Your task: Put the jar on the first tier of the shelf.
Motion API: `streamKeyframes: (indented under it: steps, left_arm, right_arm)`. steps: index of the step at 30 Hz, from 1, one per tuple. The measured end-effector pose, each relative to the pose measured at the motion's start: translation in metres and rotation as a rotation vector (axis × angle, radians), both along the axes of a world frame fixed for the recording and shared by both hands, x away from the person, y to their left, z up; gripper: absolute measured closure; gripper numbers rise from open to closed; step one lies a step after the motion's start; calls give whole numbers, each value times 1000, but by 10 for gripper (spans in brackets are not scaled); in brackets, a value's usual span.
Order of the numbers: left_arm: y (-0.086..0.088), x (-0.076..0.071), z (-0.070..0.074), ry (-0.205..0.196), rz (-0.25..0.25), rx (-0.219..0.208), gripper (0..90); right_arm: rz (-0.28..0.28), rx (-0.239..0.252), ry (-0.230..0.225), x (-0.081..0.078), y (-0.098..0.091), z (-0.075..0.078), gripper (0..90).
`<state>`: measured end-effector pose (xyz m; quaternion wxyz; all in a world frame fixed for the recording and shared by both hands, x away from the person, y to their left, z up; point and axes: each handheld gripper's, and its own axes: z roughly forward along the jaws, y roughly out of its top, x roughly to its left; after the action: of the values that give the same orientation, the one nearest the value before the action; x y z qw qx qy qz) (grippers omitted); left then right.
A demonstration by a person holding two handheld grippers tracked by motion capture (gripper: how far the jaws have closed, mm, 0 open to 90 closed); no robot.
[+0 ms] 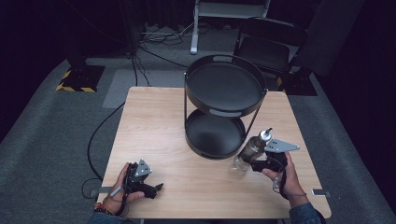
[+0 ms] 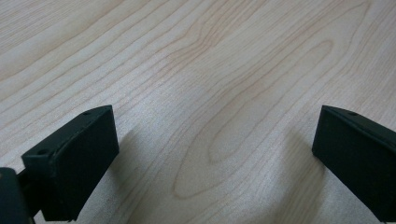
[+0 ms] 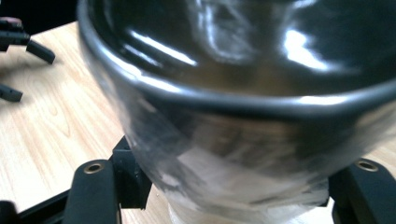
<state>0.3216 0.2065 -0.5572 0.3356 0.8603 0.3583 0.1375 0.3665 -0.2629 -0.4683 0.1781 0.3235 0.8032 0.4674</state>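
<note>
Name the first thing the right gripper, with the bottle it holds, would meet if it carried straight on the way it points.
Most likely the rim of the lower tray of the black two-tier stand: the right gripper points at it, and the bottle looks close to that rim, though depth is hard to judge.

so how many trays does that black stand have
2: the upper tray sits at the top of the stand, toward the table's far edge; the lower tray sits beneath it on the table, just left of the bottle.

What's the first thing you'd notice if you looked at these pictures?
The tall black two-tier round metal tray stand at the far middle of the light wooden table. Just right of it, the right gripper clamps a clear glass bottle with a silver spout, tilted toward the lower tray.
</note>
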Motion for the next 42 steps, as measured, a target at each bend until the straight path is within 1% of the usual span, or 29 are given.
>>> streamKeyframes:
  steps: [5,11,18,21,26,30,36,38,42]
  left_arm:
    - [0,0,0,0,0,0,1]
    - [0,0,0,0,0,0,1]
    - [0,0,0,0,0,0,1]
    - [0,0,0,0,0,0,1]
    - [0,0,0,0,0,0,1]
    - [0,0,0,0,0,0,1]
    - [0,0,0,0,0,0,1]
    - [0,0,0,0,0,0,1]
    - [0,0,0,0,0,0,1]
  right_arm:
    - [-15,32,-16,0,-4,4,348]
    - [-41,51,-38,1,-5,8,348]
    - [-92,64,-68,3,-7,14,348]
    - [-107,71,-68,5,-7,15,348]
    - [-134,99,-68,10,-6,16,348]
    - [-148,128,-69,17,0,18,348]
    - [-167,145,-67,28,11,17,348]
    - [-175,157,-60,32,14,16,348]
    - [-189,163,-51,38,18,13,348]
